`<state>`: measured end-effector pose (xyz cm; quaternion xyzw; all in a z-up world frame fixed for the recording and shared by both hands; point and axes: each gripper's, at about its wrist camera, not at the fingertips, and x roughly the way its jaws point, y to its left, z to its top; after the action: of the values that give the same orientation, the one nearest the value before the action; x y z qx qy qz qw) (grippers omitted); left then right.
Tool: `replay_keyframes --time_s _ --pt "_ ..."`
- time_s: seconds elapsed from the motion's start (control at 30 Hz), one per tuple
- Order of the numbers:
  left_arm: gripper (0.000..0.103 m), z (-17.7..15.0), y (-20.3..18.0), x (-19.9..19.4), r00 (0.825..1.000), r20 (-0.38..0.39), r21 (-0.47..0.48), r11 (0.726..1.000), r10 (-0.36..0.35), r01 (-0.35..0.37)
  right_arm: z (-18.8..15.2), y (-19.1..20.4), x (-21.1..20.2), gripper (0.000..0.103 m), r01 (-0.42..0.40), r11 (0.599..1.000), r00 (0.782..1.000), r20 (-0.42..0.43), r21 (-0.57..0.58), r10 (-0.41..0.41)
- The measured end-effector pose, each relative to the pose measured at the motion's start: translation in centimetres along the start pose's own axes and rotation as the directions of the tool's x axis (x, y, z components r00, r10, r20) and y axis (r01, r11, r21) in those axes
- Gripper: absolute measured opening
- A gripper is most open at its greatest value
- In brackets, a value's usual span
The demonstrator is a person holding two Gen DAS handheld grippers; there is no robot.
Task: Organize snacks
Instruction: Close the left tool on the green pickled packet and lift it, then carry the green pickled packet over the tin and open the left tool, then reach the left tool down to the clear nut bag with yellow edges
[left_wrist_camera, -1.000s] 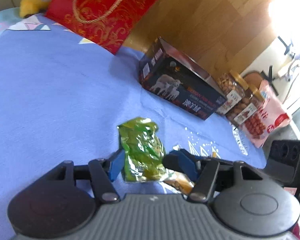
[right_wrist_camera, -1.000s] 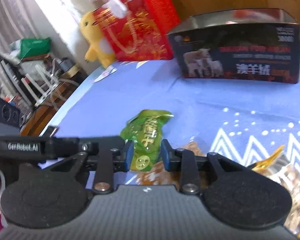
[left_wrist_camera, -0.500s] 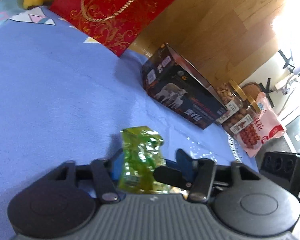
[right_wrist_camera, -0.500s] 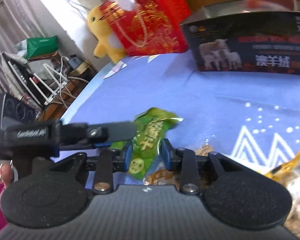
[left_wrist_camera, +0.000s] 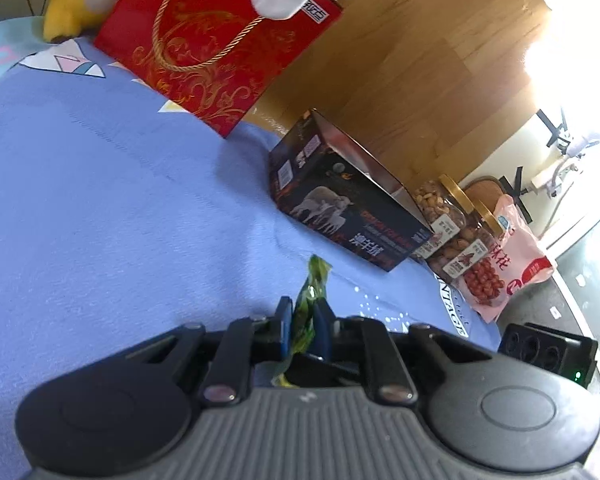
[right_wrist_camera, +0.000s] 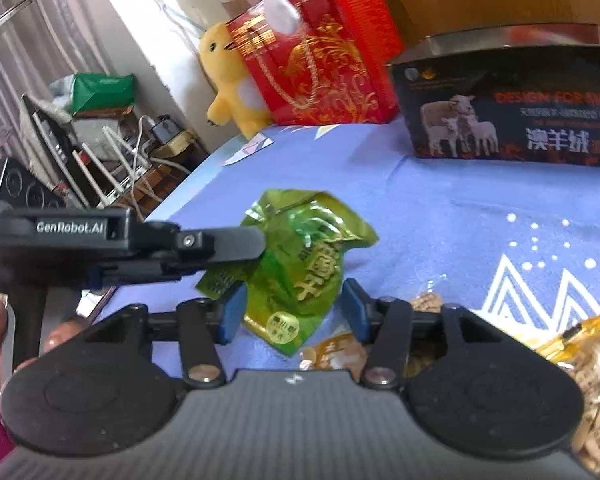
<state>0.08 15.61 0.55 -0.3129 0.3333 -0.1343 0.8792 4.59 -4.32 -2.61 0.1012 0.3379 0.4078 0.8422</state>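
The green snack pack (left_wrist_camera: 305, 312) is seen edge-on in the left wrist view, its lower end hidden behind the left claw (left_wrist_camera: 303, 330). In the right wrist view the left claw's finger (right_wrist_camera: 216, 245) covers the pack's left side. The dark box (right_wrist_camera: 512, 112) runs off the right edge. The gold-wrapped packets (right_wrist_camera: 580, 344) are blurred and partly hidden.

A wooden headboard (left_wrist_camera: 412, 80) of warm plank grain rises behind the blue bedspread (left_wrist_camera: 100, 208). Strong daylight (left_wrist_camera: 572, 40) washes out the upper right corner. In the right wrist view, pale curtains (right_wrist_camera: 32, 28) hang beside a cluttered low shelf (right_wrist_camera: 140, 168) with white cables.
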Motion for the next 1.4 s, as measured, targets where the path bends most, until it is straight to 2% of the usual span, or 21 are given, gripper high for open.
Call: replay_keyframes --time_s 0.1,0.23,0.33,0.5,0.63,0.77,0.83,0.9,1.0,1.1,1.27,1.4 --pt "0.012 0.3 -0.7 0.1 1.000 0.001 0.013 1.000 -0.002 0.001 0.0 0.0 -0.4 0.048 0.017 1.000 1.000 0.024 -0.002 -0.017" --pt "0.012 2.7 -3.5 0.7 0.999 0.012 0.104 0.994 -0.031 0.030 1.2 -0.5 -2.3 0.046 0.037 0.999 0.989 0.140 0.011 -0.038" --pt "0.013 5.4 -6.6 2.0 0.998 0.033 0.199 0.979 -0.057 0.049 3.4 -1.1 -4.0 0.046 0.089 0.996 0.969 0.234 -0.013 -0.084" --pt "0.014 10.2 -10.0 6.3 0.995 0.069 0.278 0.959 -0.077 0.055 8.7 -3.6 -5.0 0.046 0.200 0.980 0.932 0.312 -0.012 -0.186" --pt "0.016 12.5 -11.4 10.7 0.995 0.096 0.323 0.946 -0.003 -0.028 11.4 -6.9 -3.8 0.046 0.260 0.965 0.915 0.317 0.005 -0.248" --pt "0.020 13.0 -12.1 14.6 0.992 0.089 0.377 0.918 0.093 -0.120 12.7 -9.8 -2.0 0.047 0.318 0.948 0.909 0.272 0.033 -0.314" --pt "0.020 12.8 -12.1 16.0 0.980 0.102 0.391 0.898 0.174 -0.200 12.7 -10.7 -1.7 0.047 0.346 0.937 0.896 0.277 0.052 -0.347" --pt "0.027 12.3 -12.0 16.7 0.954 0.145 0.409 0.862 0.262 -0.299 12.6 -11.2 -1.9 0.047 0.382 0.920 0.873 0.296 0.083 -0.389" --pt "0.032 11.5 -12.1 16.5 0.925 0.185 0.415 0.826 0.333 -0.381 11.8 -11.1 -3.3 0.047 0.362 0.924 0.859 0.340 0.128 -0.383" --pt "0.034 10.6 -12.4 15.8 0.902 0.217 0.431 0.792 0.374 -0.432 10.6 -9.9 -5.1 0.048 0.342 0.931 0.854 0.370 0.131 -0.366" --pt "0.036 8.6 -13.3 13.7 0.871 0.257 0.450 0.746 0.420 -0.492 7.8 -7.7 -8.2 0.048 0.276 0.948 0.873 0.372 0.156 -0.316" --pt "0.041 6.3 -13.8 11.1 0.870 0.262 0.469 0.733 0.418 -0.493 4.0 -5.8 -10.2 0.049 0.228 0.961 0.904 0.334 0.153 -0.268"
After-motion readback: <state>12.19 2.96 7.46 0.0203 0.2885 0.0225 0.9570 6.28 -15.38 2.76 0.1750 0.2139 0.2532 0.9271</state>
